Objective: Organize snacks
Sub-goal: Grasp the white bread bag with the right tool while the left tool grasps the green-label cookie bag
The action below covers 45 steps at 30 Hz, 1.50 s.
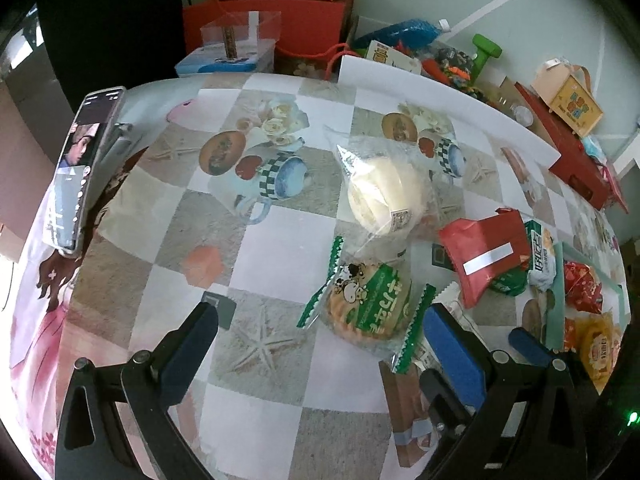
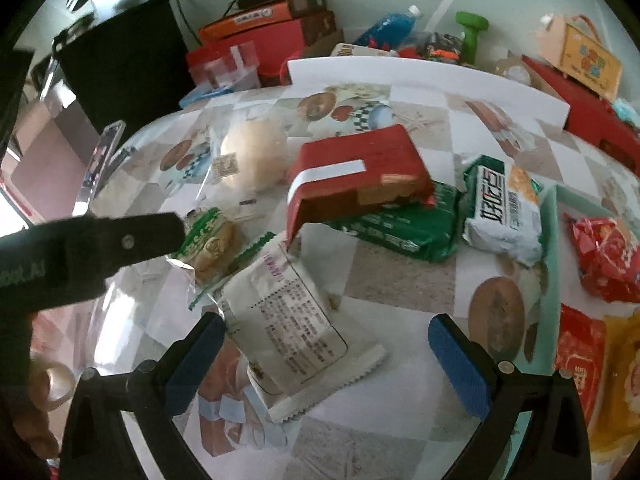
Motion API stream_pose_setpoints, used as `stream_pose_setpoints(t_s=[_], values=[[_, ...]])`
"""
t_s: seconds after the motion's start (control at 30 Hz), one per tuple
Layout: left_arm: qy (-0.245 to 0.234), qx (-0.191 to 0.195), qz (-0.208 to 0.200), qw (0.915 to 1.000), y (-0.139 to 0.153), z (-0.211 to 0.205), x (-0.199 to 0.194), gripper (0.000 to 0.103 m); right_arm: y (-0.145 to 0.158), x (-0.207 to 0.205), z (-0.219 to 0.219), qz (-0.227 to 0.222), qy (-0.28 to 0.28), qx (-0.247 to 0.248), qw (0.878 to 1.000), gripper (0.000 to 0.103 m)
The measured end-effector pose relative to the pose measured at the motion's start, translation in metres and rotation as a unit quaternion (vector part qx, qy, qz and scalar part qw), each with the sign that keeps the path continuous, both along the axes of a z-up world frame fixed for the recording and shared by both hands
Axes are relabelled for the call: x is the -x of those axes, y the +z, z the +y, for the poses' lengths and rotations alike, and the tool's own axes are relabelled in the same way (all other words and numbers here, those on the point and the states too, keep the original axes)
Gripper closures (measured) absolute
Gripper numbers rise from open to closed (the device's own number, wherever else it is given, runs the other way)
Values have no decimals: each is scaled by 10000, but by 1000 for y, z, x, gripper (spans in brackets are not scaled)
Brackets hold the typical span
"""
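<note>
White packet print blurred, perhaps ingredients

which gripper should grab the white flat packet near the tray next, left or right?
Right gripper: open, white packet lies just ahead between its fingers. Left gripper is open over the green-edged cookie pack instead.

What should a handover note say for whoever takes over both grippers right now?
Left gripper: open, empty, over the green-edged biscuit pack.
Right gripper: open, empty, over the white pack lying label-up.
Done: red and yellow snacks already lie in the pale green tray on the right.
Left on the table: bun in clear wrap, red box, dark green pack, white-and-green cracker pack.
</note>
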<state>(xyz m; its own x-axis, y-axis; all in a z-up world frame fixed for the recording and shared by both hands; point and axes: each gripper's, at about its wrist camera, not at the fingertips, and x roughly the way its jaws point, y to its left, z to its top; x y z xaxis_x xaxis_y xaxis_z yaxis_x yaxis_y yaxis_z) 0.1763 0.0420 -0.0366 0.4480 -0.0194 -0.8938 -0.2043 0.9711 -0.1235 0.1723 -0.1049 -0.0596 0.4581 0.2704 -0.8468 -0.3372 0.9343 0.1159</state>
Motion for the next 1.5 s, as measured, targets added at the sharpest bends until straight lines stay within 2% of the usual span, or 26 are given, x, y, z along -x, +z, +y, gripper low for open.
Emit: stream_pose_setpoints(t_s=[0.2, 0.5, 0.67, 0.73, 0.87, 0.97, 1.07, 1.2, 1.33, 1.47, 1.5], values=[[-193, 88, 125, 9997, -10, -7, -9, 1, -6, 4, 14, -186, 165, 476, 9986, 0], [-404, 90, 292, 9987, -27, -22, -23, 1, -8, 0, 13, -320, 87, 442, 9985, 0], [-225, 66, 312, 9992, -32, -18, -27, 1, -8, -1, 13, -368, 31, 423, 9984, 0], [-220, -32, 319, 9992, -33, -19, -28, 3, -8, -1, 12, -387, -3, 409, 9984, 0], [-172, -195, 316, 9992, -32, -18, -27, 16, -8, -3, 8, -429, -87, 390, 9983, 0], [-120, -162, 306, 9993, -31, -14, -26, 23, -8, -3, 6, -441, -172, 367, 9982, 1], [-59, -126, 298, 9995, -29, -8, -26, 28, -6, -3, 4, -482, -251, 378, 9978, 8], [-60, -92, 312, 9995, -30, -2, -24, 28, -4, -3, -3, -514, -351, 361, 9974, 21], [-90, -96, 342, 9993, -32, 2, -24, 28, -2, -2, -7, -489, -399, 357, 9974, 30], [-103, -117, 354, 9993, -35, 1, -23, 28, 1, 3, -9, -448, -422, 337, 9975, 46], [-107, -132, 360, 9992, -36, 0, -24, 28, 1, 3, -10, -429, -425, 334, 9976, 46]])
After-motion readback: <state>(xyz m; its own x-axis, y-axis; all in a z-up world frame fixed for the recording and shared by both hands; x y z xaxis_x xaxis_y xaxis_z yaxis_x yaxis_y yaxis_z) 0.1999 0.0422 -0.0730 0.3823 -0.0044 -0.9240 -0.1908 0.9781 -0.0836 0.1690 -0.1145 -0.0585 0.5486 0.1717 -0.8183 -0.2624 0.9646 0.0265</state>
